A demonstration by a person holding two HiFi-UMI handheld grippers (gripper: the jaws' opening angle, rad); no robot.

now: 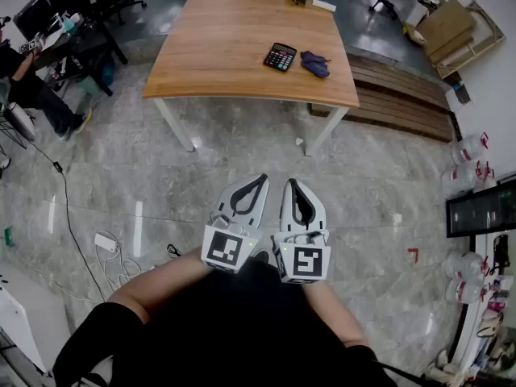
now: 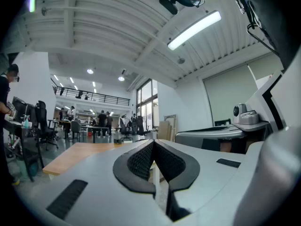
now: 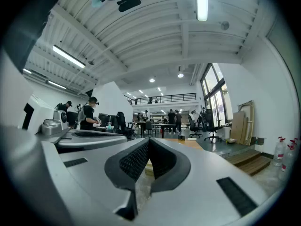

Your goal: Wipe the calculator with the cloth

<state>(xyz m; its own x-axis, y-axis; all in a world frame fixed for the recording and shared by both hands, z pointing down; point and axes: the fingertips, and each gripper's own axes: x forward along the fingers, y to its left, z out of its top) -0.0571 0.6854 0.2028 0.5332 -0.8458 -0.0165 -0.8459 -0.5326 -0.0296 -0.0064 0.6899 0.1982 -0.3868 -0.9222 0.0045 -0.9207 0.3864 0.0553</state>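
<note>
A black calculator (image 1: 280,56) lies on the wooden table (image 1: 226,47), toward its right side. Just right of it sits a crumpled dark blue cloth (image 1: 314,63). Both my grippers are held side by side close to my body, well short of the table and over the floor. The left gripper (image 1: 261,177) is shut with nothing in it, and so is the right gripper (image 1: 289,182). In the left gripper view the left gripper (image 2: 153,142) has its jaws closed together, pointing level at the room. The right gripper (image 3: 148,139) looks the same in the right gripper view.
A low wooden platform (image 1: 403,95) lies right of the table, with cardboard (image 1: 451,22) behind it. Water bottles (image 1: 472,147) stand along the right wall. A power strip and cables (image 1: 106,242) lie on the floor at left. A seated person (image 1: 28,87) is at far left.
</note>
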